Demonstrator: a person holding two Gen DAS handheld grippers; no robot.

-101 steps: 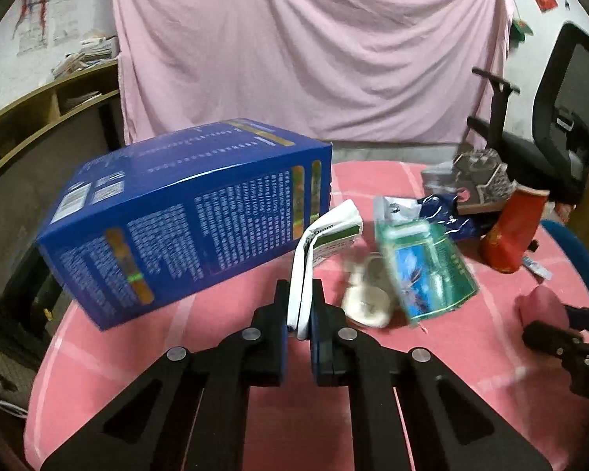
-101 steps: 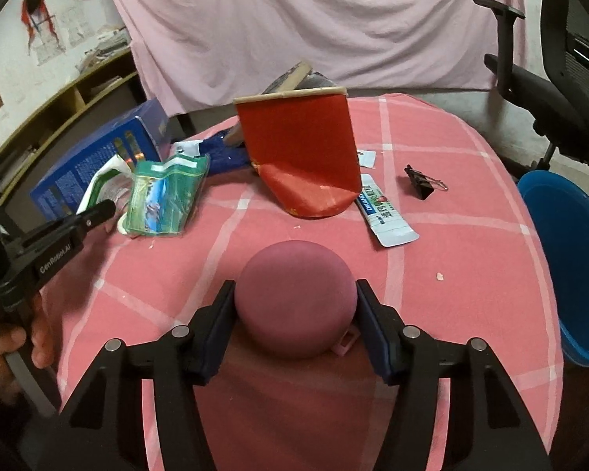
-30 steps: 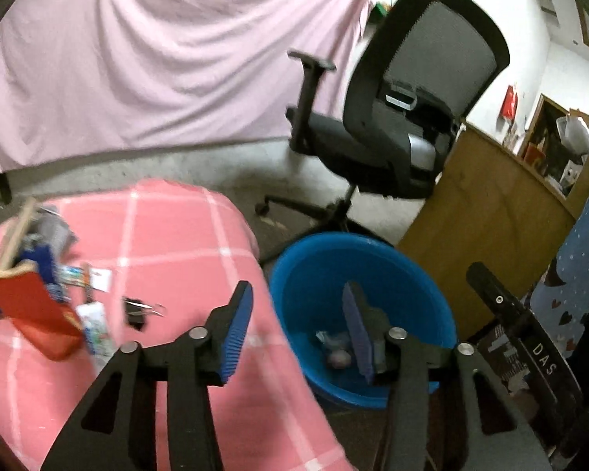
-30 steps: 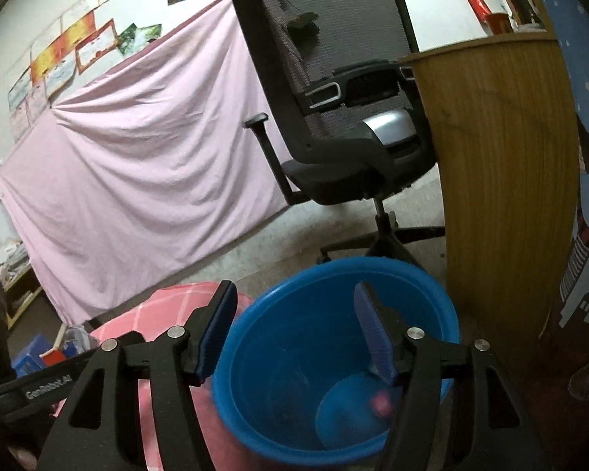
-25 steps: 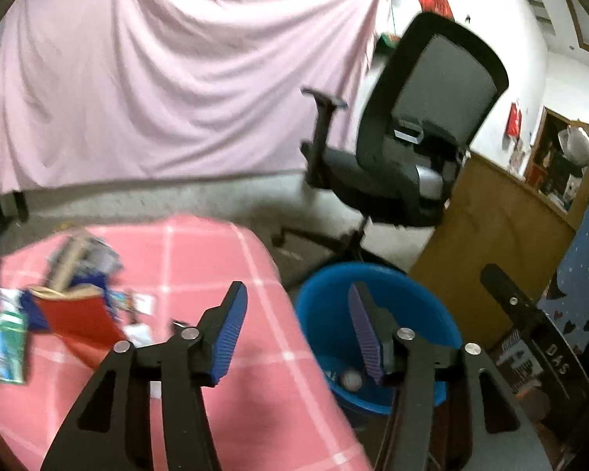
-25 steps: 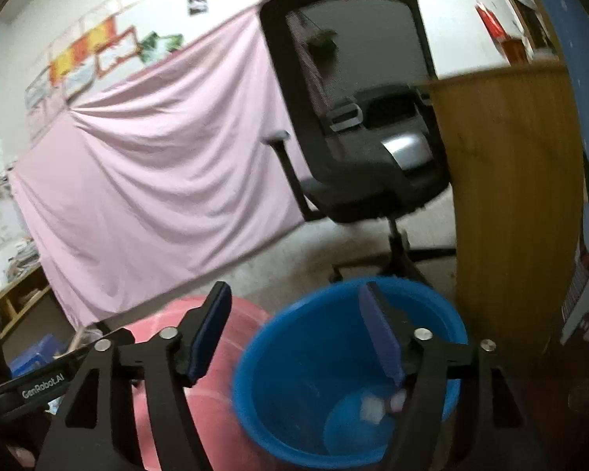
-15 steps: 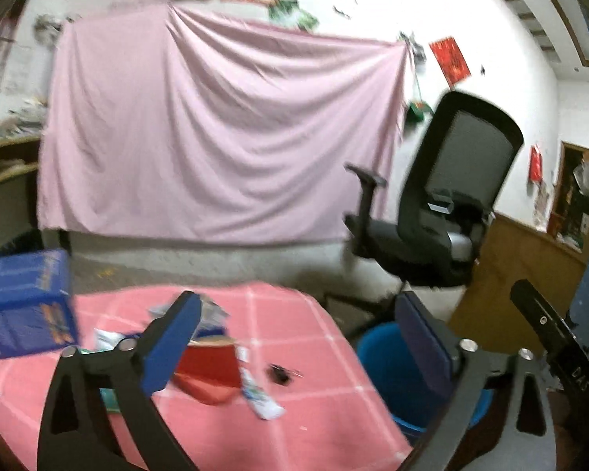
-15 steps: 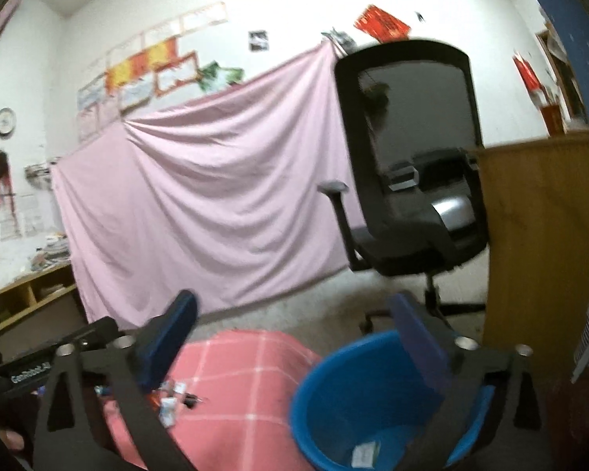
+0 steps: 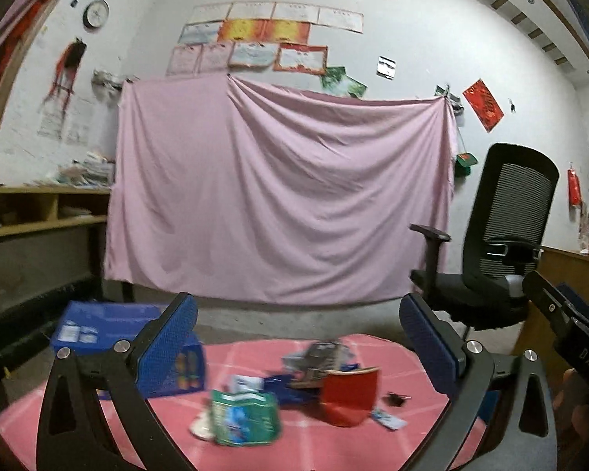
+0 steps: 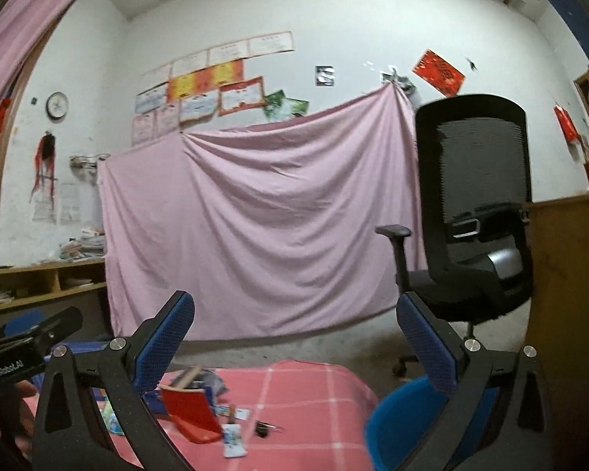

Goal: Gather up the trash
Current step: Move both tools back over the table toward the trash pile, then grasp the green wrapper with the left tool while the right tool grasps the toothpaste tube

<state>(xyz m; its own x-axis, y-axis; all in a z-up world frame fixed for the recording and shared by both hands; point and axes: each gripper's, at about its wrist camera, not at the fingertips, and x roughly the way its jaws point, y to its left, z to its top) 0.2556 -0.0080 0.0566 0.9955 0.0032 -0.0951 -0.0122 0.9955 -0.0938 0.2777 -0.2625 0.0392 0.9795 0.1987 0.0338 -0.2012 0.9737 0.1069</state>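
Note:
Both grippers are wide open and empty, held high above the round table with the pink checked cloth (image 9: 255, 447). Below my left gripper (image 9: 297, 316) lie a green packet (image 9: 244, 416), a red cup on its side (image 9: 347, 396), a blue box (image 9: 110, 331), a black binder clip (image 9: 396, 398) and a small tube (image 9: 388, 420). In the right wrist view my right gripper (image 10: 294, 316) is above the table's right edge; the red cup (image 10: 190, 412), the tube (image 10: 231, 441), the clip (image 10: 261, 429) and the blue bin (image 10: 404, 428) show below it.
A black office chair (image 9: 502, 243) stands right of the table, in front of a wooden counter (image 10: 569, 274). A pink sheet (image 9: 278, 204) hangs on the back wall. Wooden shelves (image 9: 31, 212) with papers run along the left.
Both grippers have let go of their trash over the blue bin, opened wide and swung up and back toward the table. The views now tilt upward at the wall.

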